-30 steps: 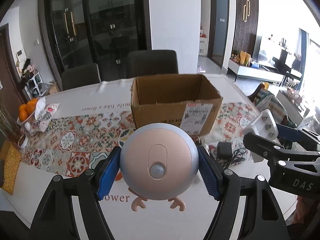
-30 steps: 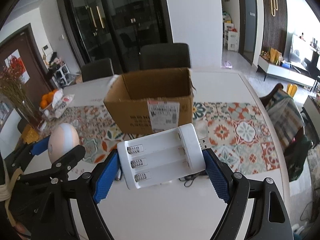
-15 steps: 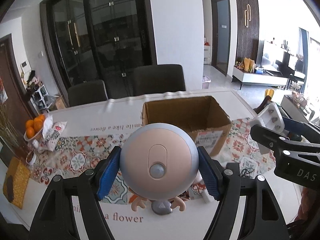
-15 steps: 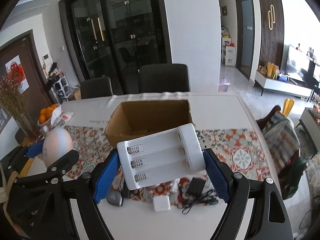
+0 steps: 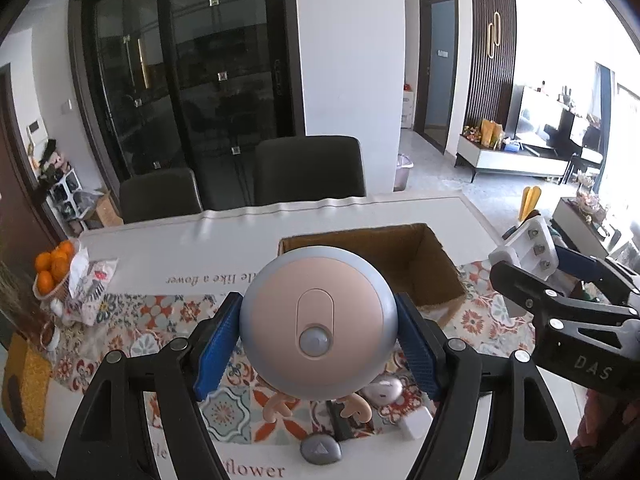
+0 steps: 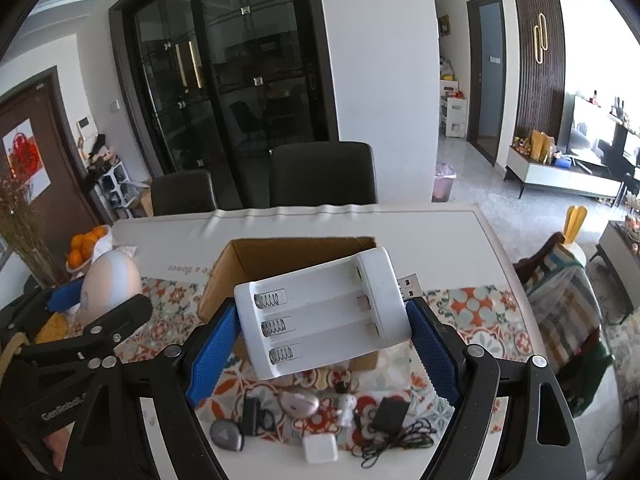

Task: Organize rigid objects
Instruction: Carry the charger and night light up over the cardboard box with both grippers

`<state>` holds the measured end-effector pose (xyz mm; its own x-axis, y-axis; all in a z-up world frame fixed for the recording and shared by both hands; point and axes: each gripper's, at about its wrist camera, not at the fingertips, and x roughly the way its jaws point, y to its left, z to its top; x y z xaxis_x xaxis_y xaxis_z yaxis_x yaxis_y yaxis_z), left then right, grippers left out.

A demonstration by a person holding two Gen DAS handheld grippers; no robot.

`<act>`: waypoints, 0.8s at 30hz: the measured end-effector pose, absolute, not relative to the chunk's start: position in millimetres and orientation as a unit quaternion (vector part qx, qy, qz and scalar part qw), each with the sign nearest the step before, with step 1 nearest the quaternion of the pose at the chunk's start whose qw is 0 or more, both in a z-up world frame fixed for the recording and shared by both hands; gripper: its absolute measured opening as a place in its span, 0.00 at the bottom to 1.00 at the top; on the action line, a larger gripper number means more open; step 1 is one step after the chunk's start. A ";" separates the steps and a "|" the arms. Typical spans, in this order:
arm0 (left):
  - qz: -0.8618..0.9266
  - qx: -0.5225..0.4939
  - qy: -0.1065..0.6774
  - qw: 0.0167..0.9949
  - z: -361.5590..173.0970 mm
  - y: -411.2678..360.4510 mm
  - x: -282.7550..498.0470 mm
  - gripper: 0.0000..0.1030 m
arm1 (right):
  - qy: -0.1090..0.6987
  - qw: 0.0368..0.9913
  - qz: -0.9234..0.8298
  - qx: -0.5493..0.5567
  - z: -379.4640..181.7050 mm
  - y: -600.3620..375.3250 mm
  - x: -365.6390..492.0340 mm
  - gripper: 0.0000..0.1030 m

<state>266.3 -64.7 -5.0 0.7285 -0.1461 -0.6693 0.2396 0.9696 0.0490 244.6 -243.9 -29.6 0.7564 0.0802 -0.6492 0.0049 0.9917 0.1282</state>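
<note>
Now we hold a round night light [image 5: 318, 322] in our left hand-held gripper [image 5: 318, 344] and a battery charger [image 6: 324, 312] in our right hand-held gripper [image 6: 320, 340], both raised before the open cardboard box [image 6: 280, 252], likely needing lowering inside next.

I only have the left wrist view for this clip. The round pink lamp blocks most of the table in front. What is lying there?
Observer: In the right wrist view, a grey pebble-shaped gadget, a white plug cube and a black adapter with a tangled cord lie on the table, in front of the cardboard box.
Operator: What does the right gripper hold? I see only a white edge.
Observer: The right gripper is shut on a white battery charger with three empty slots.
Operator: Anything on its far end?
Observer: A USB plug sticks out there.
</note>
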 end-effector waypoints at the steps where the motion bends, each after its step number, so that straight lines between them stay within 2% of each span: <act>1: -0.105 0.066 0.354 0.927 -3.9 -65.8 270.3 0.72 | 0.349 0.935 0.021 0.060 -29.0 -243.8 248.7 0.80; 13: -0.113 0.072 0.394 0.909 -5.5 -79.9 338.0 0.72 | 0.394 0.918 0.004 0.048 -31.5 -247.5 312.6 0.80; 24: -0.105 0.084 0.449 0.883 -44.8 -91.2 385.9 0.72 | 0.425 0.904 -0.010 0.040 -51.3 -248.9 350.4 0.80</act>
<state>385.9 -91.2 -44.8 0.5748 -0.1096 -0.8109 0.2610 0.9638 0.0548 350.4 -248.9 -51.3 0.6388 0.0153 -0.7692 0.0529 0.9966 0.0638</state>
